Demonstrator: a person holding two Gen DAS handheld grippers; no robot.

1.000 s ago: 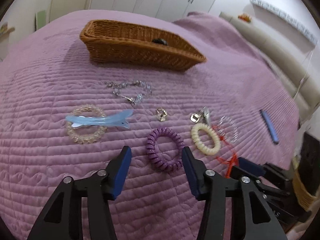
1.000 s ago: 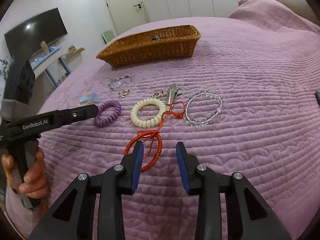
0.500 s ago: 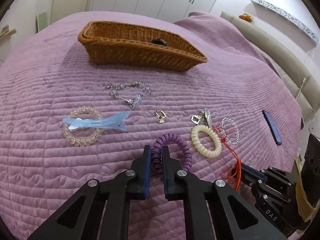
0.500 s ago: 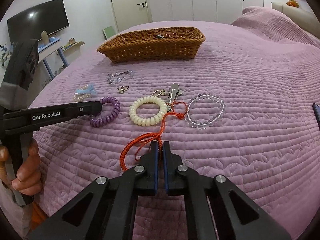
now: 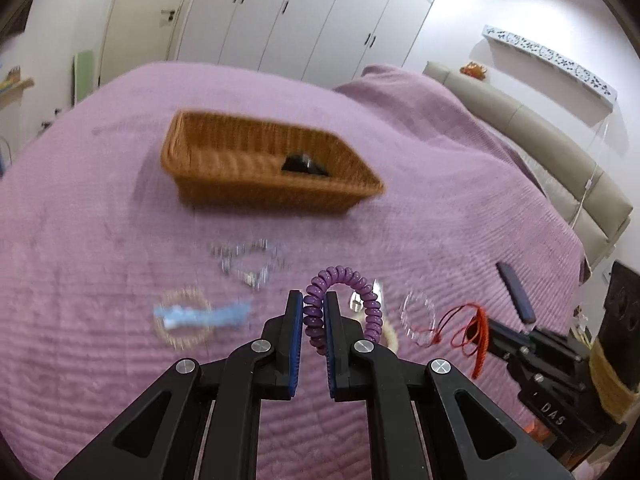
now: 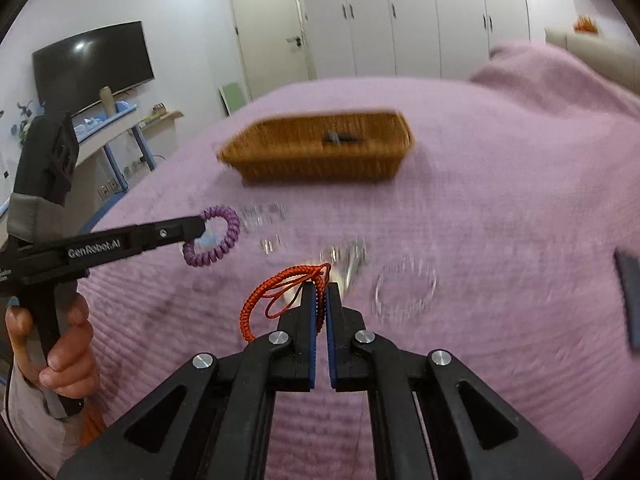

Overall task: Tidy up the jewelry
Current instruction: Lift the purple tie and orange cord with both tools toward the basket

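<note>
1. While I hold both tools above the purple quilted bedspread point(image 5: 100, 208), I log items from left to right in the left wrist view, most of them blurred.
2. Clear beaded bracelet point(image 5: 182, 322) with pale blue hair clip point(image 5: 204, 315) across it: on the spread, not collected.
3. Silver chain point(image 5: 248, 262): loose on the spread, below the basket.
4. Brown woven rectangular basket point(image 5: 240, 184): far side of the spread; one dark item point(image 5: 302, 164) inside, too blurred to name.
5. Left gripper point(image 5: 311, 322): closed on the purple spiral hair tie point(image 5: 344, 304), lifted off the cover, well short of the basket.
6. Cream spiral hair tie point(image 5: 391, 340): mostly hidden behind my left tool, on the spread.
7. Clear bead ring point(image 5: 418, 318): on the spread.
8. Right gripper point(image 6: 319, 312): clamped on the orange braided cord bracelet point(image 6: 280, 280), which hangs clear of the cover.
9. Dark blue flat bar point(image 5: 516, 292): on the spread at the right.
10. Progress, my estimate: early; one piece binned, two in hand, the rest waiting.
</note>
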